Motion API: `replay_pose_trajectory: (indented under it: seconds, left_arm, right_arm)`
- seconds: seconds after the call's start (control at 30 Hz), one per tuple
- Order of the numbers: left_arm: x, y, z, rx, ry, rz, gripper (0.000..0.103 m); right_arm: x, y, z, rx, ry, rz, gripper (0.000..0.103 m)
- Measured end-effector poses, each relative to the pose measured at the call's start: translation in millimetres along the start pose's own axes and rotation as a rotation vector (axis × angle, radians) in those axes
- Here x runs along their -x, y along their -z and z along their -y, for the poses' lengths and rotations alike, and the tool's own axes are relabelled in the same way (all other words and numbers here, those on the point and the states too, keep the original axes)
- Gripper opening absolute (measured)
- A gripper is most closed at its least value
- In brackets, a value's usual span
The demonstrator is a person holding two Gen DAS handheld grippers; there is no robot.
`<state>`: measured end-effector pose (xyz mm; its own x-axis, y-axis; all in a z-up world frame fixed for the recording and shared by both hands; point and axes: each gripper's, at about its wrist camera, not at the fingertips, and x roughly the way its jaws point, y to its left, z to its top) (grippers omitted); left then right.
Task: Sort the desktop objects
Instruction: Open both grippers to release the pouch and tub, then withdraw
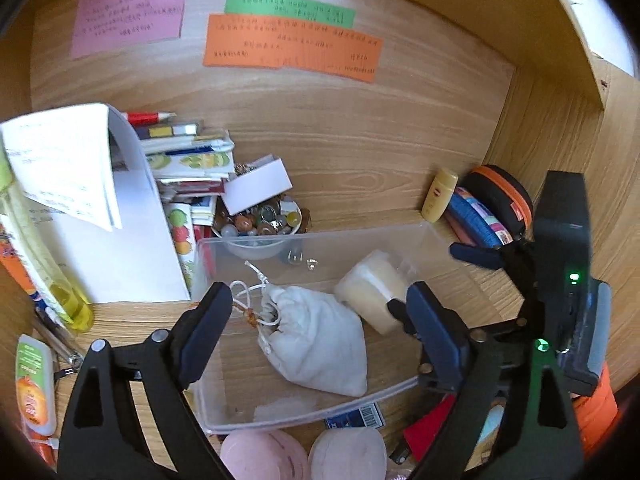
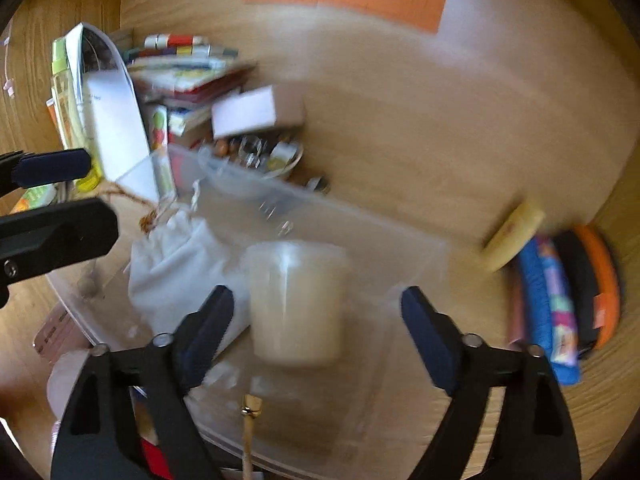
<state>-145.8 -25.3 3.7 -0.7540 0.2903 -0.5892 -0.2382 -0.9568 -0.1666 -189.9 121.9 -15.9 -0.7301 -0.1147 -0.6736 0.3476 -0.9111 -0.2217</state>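
A clear plastic bin (image 1: 424,240) sits on the wooden desk. Inside it lie a white drawstring pouch (image 1: 320,340) and a cream plastic jar (image 1: 374,290). My left gripper (image 1: 320,312) is open and empty, hovering over the pouch. My right gripper (image 2: 318,316) is open and empty above the jar (image 2: 296,300), which lies between its fingers; this view is blurred. The pouch (image 2: 176,264) and the bin (image 2: 408,256) show there too. The right gripper's finger (image 1: 476,254) also shows at the right of the left wrist view.
A stack of books and papers (image 1: 120,200) and a bowl of trinkets (image 1: 260,224) stand behind the bin. A yellow bottle (image 1: 438,194), a blue packet and an orange-trimmed black case (image 1: 500,200) lie at the right. Pink round pads (image 1: 304,456) and tubes lie in front.
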Motion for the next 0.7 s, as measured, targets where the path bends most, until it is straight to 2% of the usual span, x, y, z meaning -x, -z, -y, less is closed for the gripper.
replay_pose_trajectory:
  seconds: [0.13,0.43,0.7]
  left_arm:
    - [14,-1,0,0.007,-0.004,0.025,0.091]
    - [50,6,-1,0.011,-0.034,0.087,0.097]
    - [76,18,-22,0.066,-0.073,0.113,0.099]
  right_arm:
    - [16,0,0,0.024,0.026,0.030,0.085]
    - [51,9,3,0.014,0.028,0.070,0.086]
    - [81,20,-3,0.012,0.045,0.129,0.091]
